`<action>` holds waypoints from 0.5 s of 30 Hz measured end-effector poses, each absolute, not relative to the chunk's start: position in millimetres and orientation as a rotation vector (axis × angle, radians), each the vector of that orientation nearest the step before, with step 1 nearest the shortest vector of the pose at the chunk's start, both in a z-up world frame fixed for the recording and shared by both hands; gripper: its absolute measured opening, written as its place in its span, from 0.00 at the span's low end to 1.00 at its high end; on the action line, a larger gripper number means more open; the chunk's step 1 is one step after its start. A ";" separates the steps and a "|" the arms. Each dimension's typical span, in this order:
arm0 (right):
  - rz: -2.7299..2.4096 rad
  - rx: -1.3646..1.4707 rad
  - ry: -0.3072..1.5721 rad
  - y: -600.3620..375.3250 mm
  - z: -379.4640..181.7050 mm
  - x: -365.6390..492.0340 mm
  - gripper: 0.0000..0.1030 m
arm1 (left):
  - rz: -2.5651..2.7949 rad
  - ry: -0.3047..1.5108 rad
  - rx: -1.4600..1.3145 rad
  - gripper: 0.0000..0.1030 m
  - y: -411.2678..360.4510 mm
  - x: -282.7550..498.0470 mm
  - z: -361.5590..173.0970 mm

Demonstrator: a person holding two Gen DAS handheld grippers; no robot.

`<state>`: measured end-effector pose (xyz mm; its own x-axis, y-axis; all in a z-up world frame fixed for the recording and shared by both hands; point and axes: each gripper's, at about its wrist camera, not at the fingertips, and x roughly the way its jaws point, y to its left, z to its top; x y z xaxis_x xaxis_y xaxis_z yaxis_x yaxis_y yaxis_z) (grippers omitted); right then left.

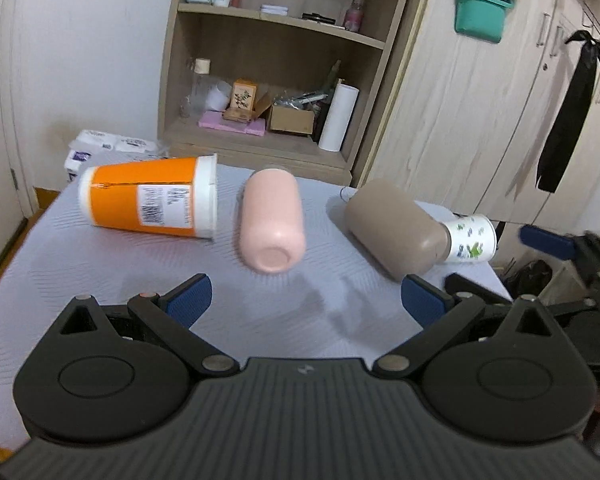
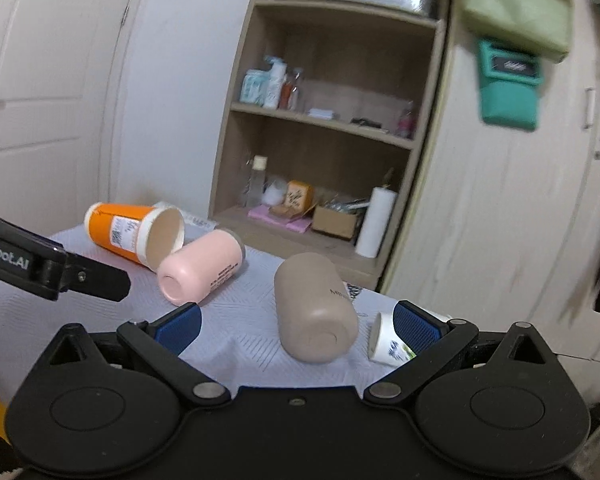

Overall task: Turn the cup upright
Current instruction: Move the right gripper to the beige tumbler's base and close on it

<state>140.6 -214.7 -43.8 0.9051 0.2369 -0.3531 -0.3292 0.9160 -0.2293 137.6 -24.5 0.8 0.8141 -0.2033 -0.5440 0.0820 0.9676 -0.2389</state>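
Several cups lie on their sides on a table with a pale cloth [image 1: 100, 280]. An orange paper cup [image 1: 148, 200] [image 2: 128, 236] lies far left. A pink cup [image 1: 272, 220] [image 2: 200, 268] lies in the middle, base toward me. A tan cup [image 1: 396, 226] [image 2: 316, 312] lies to its right. A small white cup with green print [image 1: 470, 240] [image 2: 388, 344] lies at the right edge. My left gripper [image 1: 306, 300] is open and empty, short of the pink cup. My right gripper [image 2: 298, 326] is open and empty, its jaws either side of the tan cup's base.
A wooden shelf unit [image 1: 276, 60] [image 2: 324, 140] with bottles, boxes and a paper roll stands behind the table. Wardrobe doors [image 1: 480, 100] are to the right, a white door [image 2: 40, 100] to the left. Tissue packs [image 1: 108, 146] lie behind the table's far left corner.
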 end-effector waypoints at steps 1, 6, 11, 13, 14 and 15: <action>0.306 -0.292 0.335 -214.8 -45.7 150.8 1.00 | -0.157 0.612 -0.225 0.98 -24.9 143.2 -0.4; 0.301 -0.322 0.376 -213.2 -61.0 188.7 1.00 | -0.177 0.638 -0.314 0.98 -23.2 161.0 -8.6; 0.307 -0.351 0.436 -212.3 -77.0 218.9 0.99 | -0.184 0.669 -0.385 0.98 -18.5 174.6 -20.3; 0.303 -0.366 0.446 -210.7 -82.3 226.6 0.98 | -0.192 0.683 -0.409 0.98 -16.9 178.9 -24.9; 0.302 -0.374 0.454 -210.1 -84.6 230.0 0.94 | -0.193 0.686 -0.416 0.98 -15.8 180.5 -26.9; 0.302 -0.379 0.465 -209.4 -86.7 233.0 0.92 | -0.196 0.690 -0.420 0.98 -15.8 181.5 -28.3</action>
<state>233.0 -209.4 -86.7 0.8519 0.1947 -0.4862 -0.3646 0.8870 -0.2835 181.5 -15.8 -28.3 0.7575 -0.3108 -0.5742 0.0374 0.8987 -0.4371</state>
